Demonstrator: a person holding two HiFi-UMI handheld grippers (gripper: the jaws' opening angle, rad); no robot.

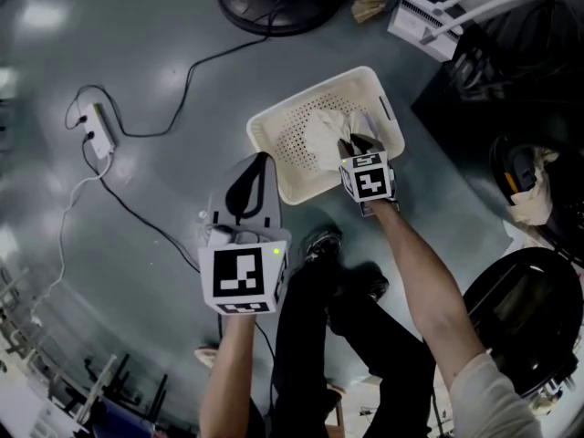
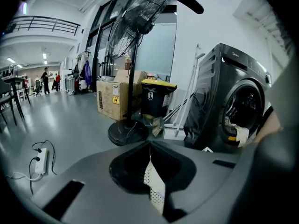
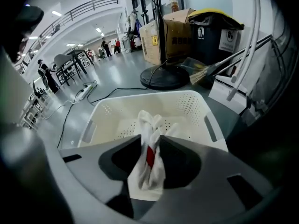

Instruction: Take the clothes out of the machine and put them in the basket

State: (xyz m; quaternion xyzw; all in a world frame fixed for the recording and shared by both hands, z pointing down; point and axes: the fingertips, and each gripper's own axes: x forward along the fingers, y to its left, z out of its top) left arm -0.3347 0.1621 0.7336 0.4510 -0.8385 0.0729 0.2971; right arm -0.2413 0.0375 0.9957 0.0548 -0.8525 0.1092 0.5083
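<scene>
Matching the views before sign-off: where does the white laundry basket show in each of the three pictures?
Head view: the basket sits at upper centre.
Left gripper view: only a perforated sliver of the basket shows between the jaws, at bottom centre.
Right gripper view: the basket fills the middle, beyond the jaws.
Shared landmark: the fan's round base, at the top edge of the head view and mid-frame in both gripper views.
</scene>
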